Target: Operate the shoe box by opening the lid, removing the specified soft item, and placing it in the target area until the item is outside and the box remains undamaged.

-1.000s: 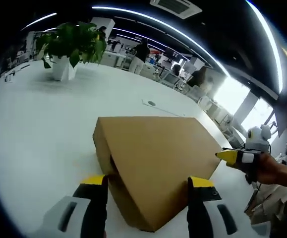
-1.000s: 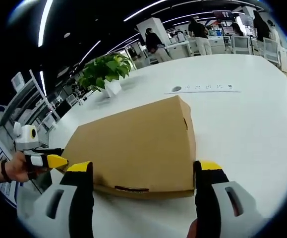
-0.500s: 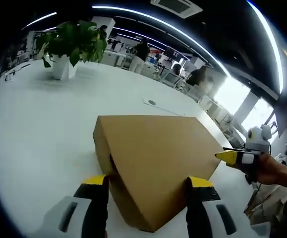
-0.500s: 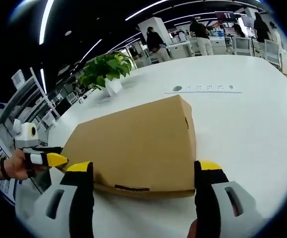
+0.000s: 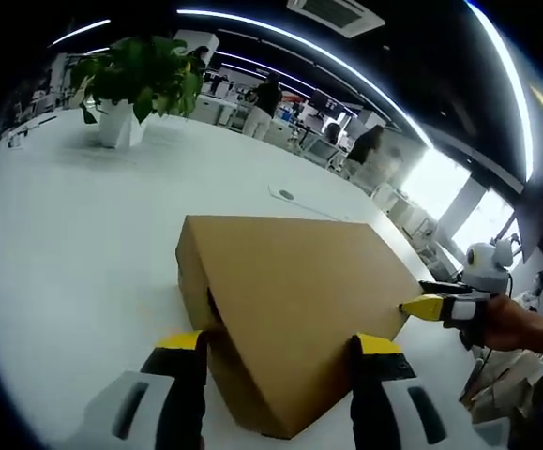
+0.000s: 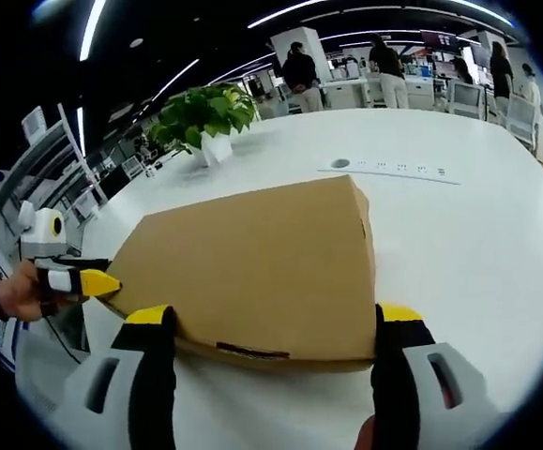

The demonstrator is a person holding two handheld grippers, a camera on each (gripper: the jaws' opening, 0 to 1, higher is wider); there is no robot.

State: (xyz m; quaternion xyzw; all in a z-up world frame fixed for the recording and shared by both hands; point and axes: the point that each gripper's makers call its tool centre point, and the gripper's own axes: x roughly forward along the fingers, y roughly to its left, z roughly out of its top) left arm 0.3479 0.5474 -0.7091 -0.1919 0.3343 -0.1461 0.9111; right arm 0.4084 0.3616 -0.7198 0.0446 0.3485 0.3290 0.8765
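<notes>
Both tongs stand wide open and hold nothing. In the left gripper view the left tongs (image 5: 276, 352) rise from the bottom of the frame, their yellow-tipped jaws either side of the near corner of the shoe box (image 5: 294, 300). In the right gripper view the right tongs (image 6: 269, 323) rise from the bottom edge with their jaws spread about as wide as the near long side of the box (image 6: 252, 267).

The brown cardboard box lies closed in the middle of both frames on the white table (image 5: 65, 234), its lid flat and fully seated. The soft item must be inside; it cannot be seen. A potted plant (image 5: 135, 84) stands well apart at the upper left of the left gripper view. In that view the other tongs enter from the right edge, yellow tip very near the far corner of the box; whether it touches cannot be told.

The step in hand appears to be the first one, getting purchase on the lid. The next move probably calls for one pair of tongs to steady the base while the other catches the lid's lower edge and lifts gently, so the cardboard does not crease or tear.
</notes>
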